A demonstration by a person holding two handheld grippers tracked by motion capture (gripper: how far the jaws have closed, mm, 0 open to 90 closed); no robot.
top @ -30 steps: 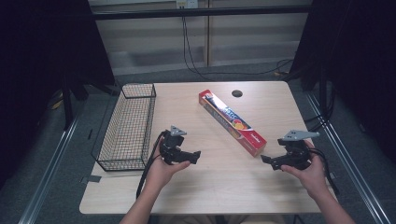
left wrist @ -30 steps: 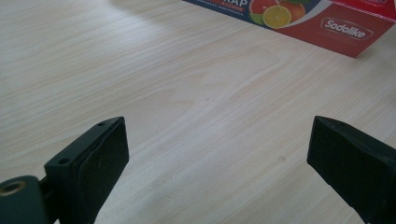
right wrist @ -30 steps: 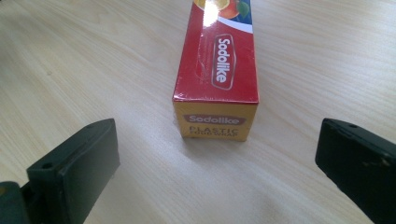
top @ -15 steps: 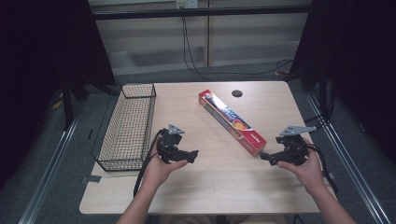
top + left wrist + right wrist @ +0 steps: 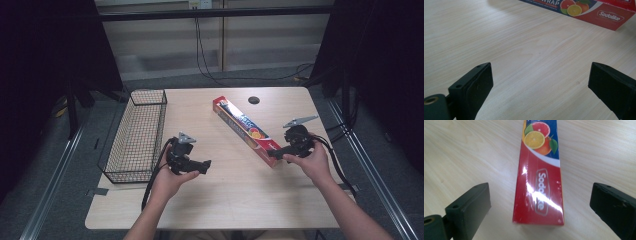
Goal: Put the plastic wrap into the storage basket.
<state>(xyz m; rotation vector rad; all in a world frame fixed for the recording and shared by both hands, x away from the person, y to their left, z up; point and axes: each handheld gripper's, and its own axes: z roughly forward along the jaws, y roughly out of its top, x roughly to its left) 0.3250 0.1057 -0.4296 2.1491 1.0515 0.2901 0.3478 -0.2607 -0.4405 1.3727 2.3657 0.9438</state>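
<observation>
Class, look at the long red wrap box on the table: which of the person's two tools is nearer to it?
Right. The right tool sits at the near end of the box, open jaws either side. The left tool hovers over bare table, well apart from it.

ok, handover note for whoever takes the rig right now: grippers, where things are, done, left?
Right hand-held gripper: open, jaws have just been closing, either side of the near end of the wrap box, pads not touching it.
Left hand-held gripper: open, nothing between the jaws, over bare table.
Wrap box lies diagonally mid-table; wire basket sits at the table's left edge, with nothing visible in it.
Done: right gripper lined up on the box.
Left: close on the box, lift; the basket looks the likely destination.
</observation>
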